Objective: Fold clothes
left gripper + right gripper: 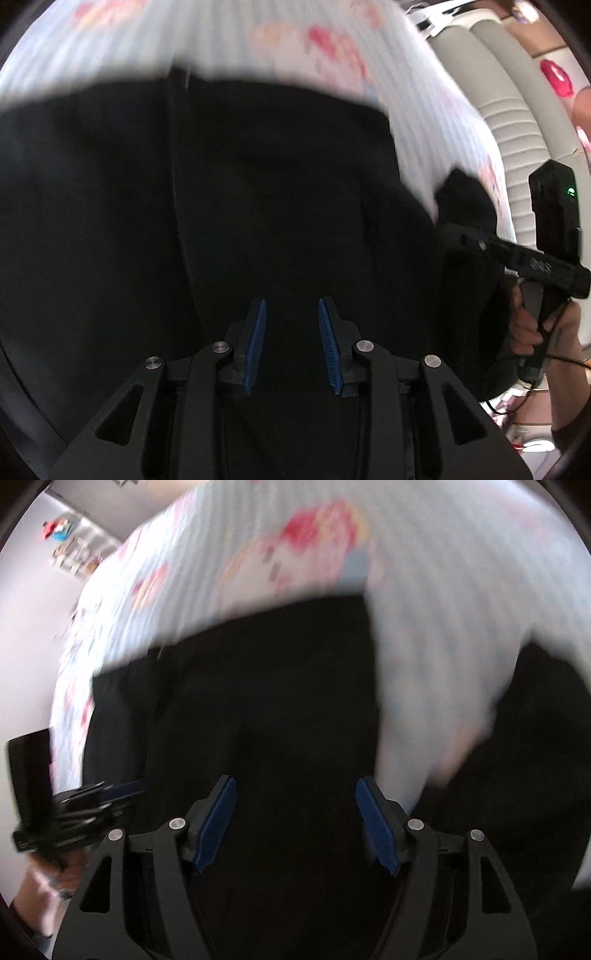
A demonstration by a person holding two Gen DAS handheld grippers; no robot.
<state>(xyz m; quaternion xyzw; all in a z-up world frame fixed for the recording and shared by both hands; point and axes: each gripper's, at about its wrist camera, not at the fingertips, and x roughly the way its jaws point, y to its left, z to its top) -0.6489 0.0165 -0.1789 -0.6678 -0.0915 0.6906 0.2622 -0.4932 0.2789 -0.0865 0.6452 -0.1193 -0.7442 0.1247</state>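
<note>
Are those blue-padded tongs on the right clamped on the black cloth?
No, open: the right tongs show a wide gap between the pads, with the black garment lying beyond, ungripped.

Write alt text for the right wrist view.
A black garment lies on a striped, floral-print sheet, filling most of the blurred fisheye frame. The right gripper is open above it, blue pads apart with nothing between them. The left gripper shows at the left edge, held in a hand.
</note>
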